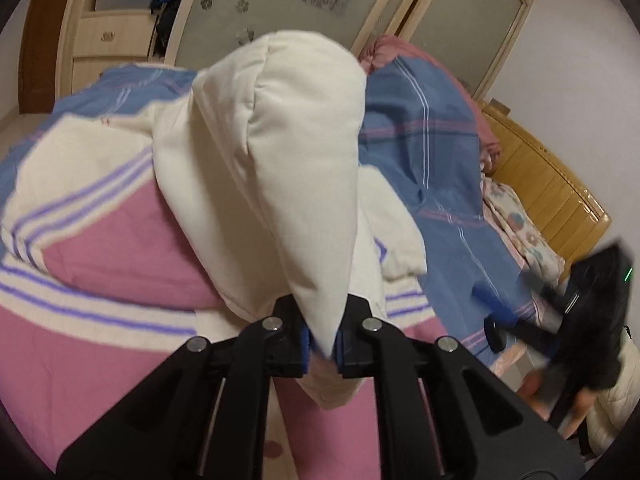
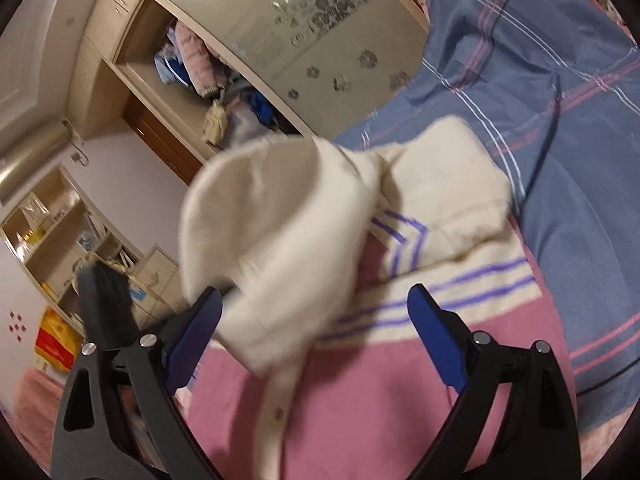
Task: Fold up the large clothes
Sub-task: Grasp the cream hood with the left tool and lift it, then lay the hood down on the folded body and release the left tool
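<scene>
- Left gripper: nearest the lens in the left wrist view. Its blue-padded jaws are pressed together on a tapering fold of the cream hood, which rises from the pinch and fills the middle of that view.
- Garment: a large pink and cream top with purple stripes, spread over the bed on its blue checked cover. It lies toward the near edge of the bed, and its cream portion reaches toward the middle of the bed.
- Hood, right wrist view: lifted clear of the garment body and blurred. It hangs between the fingers of the right gripper, whose jaws are spread wide. The cloth lies close against the left finger, though contact cannot be confirmed. The right finger stands apart from it.
- Step in hand, as a judgement: the hood is being carried over onto the body of the garment, an early fold; the sleeves and the body appear not yet folded.
- Next move, as a judgement: lay the hood flat on the cream upper part, keeping the pinch until the cloth rests, then release. The right gripper is free to smooth or steady the fabric.
</scene>
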Motion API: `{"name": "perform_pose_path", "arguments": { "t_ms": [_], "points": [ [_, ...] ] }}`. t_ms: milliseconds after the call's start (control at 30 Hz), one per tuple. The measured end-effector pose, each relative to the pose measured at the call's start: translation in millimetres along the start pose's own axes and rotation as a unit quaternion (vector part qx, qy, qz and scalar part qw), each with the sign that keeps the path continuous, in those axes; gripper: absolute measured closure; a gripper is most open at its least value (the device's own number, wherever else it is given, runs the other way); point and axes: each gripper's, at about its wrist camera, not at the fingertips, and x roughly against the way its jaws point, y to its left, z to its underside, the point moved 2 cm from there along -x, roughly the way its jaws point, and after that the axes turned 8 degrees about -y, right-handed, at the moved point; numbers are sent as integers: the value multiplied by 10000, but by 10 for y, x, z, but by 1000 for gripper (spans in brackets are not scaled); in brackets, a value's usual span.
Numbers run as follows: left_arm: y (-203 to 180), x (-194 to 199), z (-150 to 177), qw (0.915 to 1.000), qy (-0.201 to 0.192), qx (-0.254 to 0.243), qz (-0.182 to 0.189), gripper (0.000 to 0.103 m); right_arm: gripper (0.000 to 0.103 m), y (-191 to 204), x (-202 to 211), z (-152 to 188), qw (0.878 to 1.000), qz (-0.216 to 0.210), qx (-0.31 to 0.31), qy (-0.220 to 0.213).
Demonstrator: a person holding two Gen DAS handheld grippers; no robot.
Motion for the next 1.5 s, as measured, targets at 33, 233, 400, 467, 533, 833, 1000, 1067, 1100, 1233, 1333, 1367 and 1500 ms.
{"name": "perform_pose_path", "arguments": {
  "t_ms": [33, 233, 400, 467, 533, 833, 1000, 1067, 1100, 1233, 1333, 1367, 1500],
  "points": [
    [29, -35, 41, 9999, 72, 144, 58, 94, 8, 115, -38, -81, 9999, -52, 153, -28],
    [418, 28, 274, 9938, 58, 1091, 224, 93, 29, 532, -674, -415, 9965, 334, 747, 189],
    [492, 168, 397, 9923, -33, 1217, 222, 93, 48, 660, -1716, -75, 9832, 218, 930, 1554],
    [516, 245, 458, 9935, -62, 1132, 59, 92, 51, 851, -2128, 323, 9624, -69, 1310, 2380],
    [595, 356, 456, 9935, -148, 1107, -229, 92, 53, 884, -2463, 733, 9390, 68, 1602, 3043],
    [929, 804, 248, 9879, -671, 1154, -796, 88, 53, 834, -2259, 698, 9453, -179, 1673, 2793],
    [966, 810, 149, 9875, -766, 1103, -822, 86, 53, 683, -1596, 513, 9583, -404, 1445, 2432],
    [931, 836, 43, 9888, -804, 1010, -746, 86, 53, 659, -1383, 553, 9573, -479, 1528, 2407],
    [866, 814, -19, 9899, -832, 906, -698, 86, 53, 644, -1315, 570, 9572, -489, 1546, 2398],
    [628, 661, -245, 9939, -890, 488, -425, 72, 53, 538, -1208, 691, 9592, -418, 1423, 2406],
    [483, 372, -440, 9968, -648, 135, -449, 72, 53, 470, -1260, 761, 9627, -346, 1194, 2403],
    [470, 272, -481, 9971, -524, 40, -542, 72, 53, 467, -1254, 770, 9634, -348, 1188, 2379],
    [699, -205, -537, 9834, 57, -469, -1752, 88, 53, 548, -1180, 790, 9627, -389, 1385, 2291]
  ]
}}
